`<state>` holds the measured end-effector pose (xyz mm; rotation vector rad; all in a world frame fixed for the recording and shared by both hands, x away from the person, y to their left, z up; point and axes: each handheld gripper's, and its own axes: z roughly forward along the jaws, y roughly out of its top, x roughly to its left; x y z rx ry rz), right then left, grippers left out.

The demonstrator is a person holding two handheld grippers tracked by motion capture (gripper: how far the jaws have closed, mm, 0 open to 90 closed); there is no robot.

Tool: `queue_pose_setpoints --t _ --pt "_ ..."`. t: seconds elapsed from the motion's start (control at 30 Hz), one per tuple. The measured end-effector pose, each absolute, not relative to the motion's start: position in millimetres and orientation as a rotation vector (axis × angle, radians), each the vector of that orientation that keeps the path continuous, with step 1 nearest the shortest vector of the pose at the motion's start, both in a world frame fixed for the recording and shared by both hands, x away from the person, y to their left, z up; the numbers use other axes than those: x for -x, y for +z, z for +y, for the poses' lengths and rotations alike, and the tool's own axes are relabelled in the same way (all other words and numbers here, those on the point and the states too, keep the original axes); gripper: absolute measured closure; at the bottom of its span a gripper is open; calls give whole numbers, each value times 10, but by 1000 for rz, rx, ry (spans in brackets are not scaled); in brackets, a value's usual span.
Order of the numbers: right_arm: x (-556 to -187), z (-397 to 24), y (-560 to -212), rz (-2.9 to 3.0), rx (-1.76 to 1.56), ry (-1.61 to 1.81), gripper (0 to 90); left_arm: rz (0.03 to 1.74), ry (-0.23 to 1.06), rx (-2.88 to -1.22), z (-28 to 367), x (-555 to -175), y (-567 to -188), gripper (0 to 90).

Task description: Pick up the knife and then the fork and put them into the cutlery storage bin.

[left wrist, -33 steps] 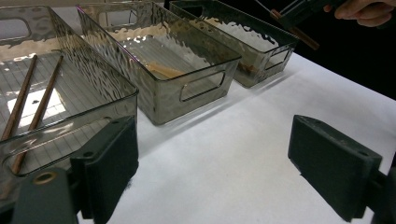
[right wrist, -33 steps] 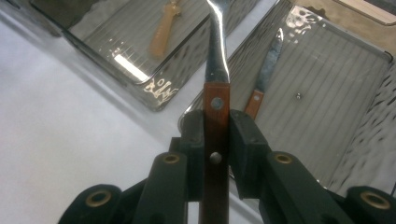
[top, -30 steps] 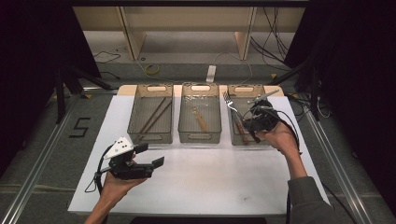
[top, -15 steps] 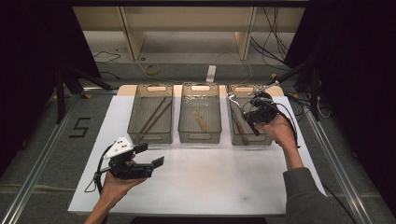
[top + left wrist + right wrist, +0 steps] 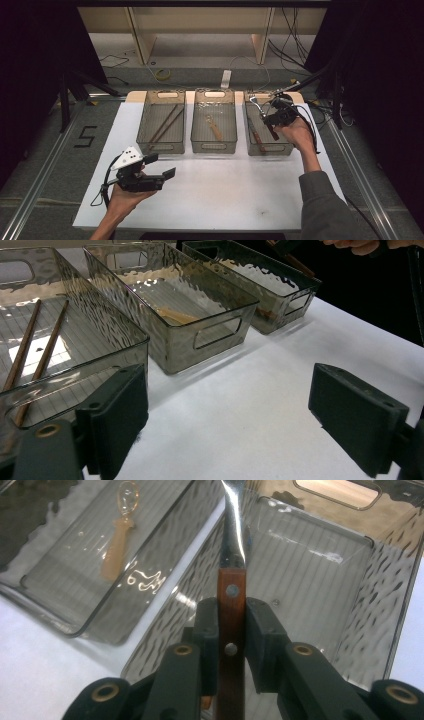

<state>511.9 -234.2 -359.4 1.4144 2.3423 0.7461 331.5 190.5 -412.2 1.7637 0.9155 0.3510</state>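
1. Since the earlier frames, the right gripper point(image 5: 266, 116) has carried a wooden-handled fork point(image 5: 231, 590) farther toward the back of the right bin point(image 5: 287, 146), while the left gripper point(image 5: 159, 166) waits over the table point(image 5: 225, 200), its jaws wide apart and empty.
2. Its pads clamp the narrow handle near the rivets, so the long steel end could swing or slip.
3. Hovering over the bin's inner wall, the fork might clip it, or drop into the middle bin point(image 5: 85, 630) beside the wooden spoon point(image 5: 119, 535).
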Motion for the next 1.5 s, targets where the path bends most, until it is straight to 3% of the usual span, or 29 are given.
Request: queue_pose_setpoints --t 1.5 --pt "-5286 -2351 -4002 2322 -1540 645 773 917 359 -1764 1912 -3314 -4120 154"
